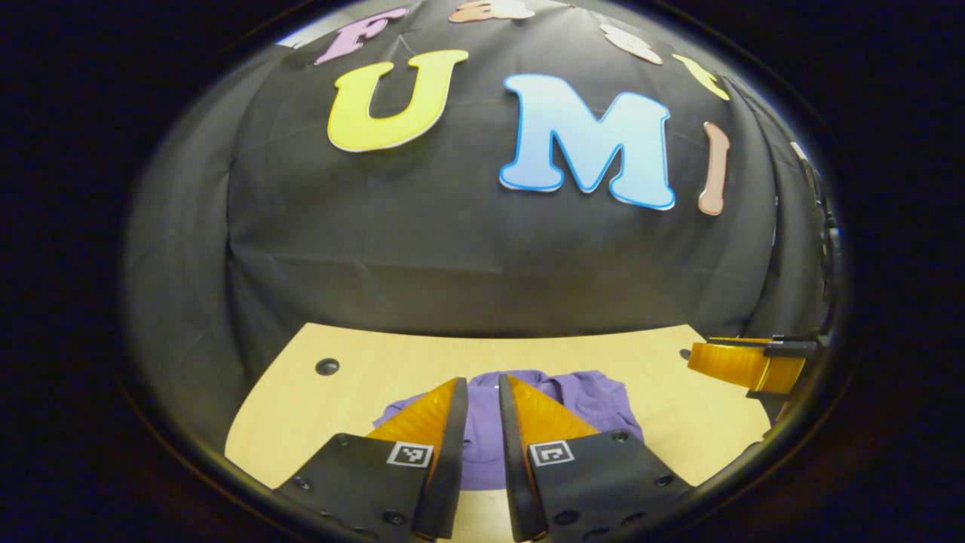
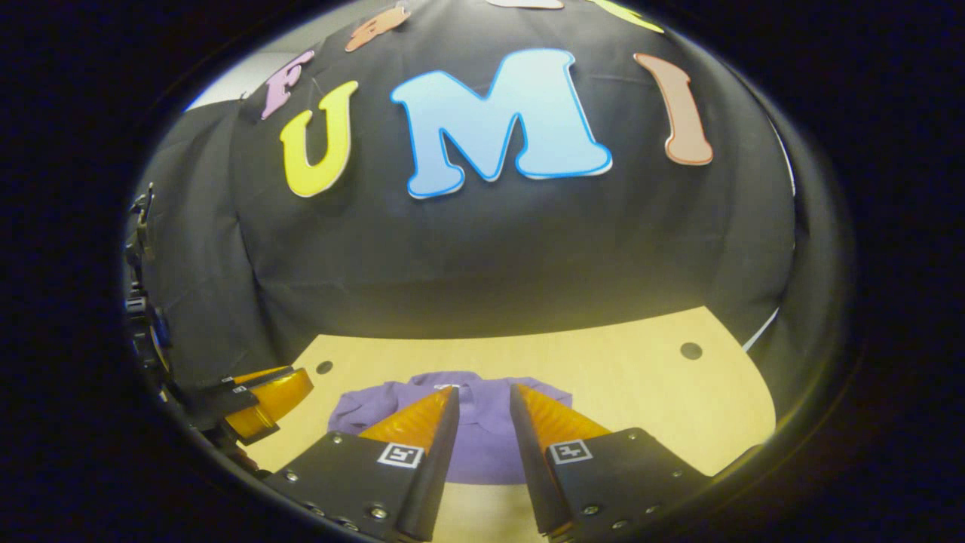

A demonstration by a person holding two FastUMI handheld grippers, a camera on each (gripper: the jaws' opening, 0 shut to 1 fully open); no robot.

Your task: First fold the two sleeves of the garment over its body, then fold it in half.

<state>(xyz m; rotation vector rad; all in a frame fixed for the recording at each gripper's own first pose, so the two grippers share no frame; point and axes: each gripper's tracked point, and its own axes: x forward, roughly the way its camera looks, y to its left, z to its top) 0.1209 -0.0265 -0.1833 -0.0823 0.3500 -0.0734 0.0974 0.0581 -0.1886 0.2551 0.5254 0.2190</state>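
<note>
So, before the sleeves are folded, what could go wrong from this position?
1. Both grippers, left and right, hang above the middle of the purple garment, not over a sleeve; coming straight down may pinch the body instead.
2. The garment lies near the table's front edge, so a pull toward the person could drag it off.
3. The grippers sit side by side and could bump each other.

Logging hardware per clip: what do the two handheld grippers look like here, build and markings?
Left gripper and right gripper match: two tapered, wedge-shaped ribbed jaws on flat black plates fastened with round screws. Each plate carries a small square black-and-white marker near its inner edge. In the left gripper view, the other gripper's side profile shows a black bracket on top. No cables or sleeves are clear.
</note>
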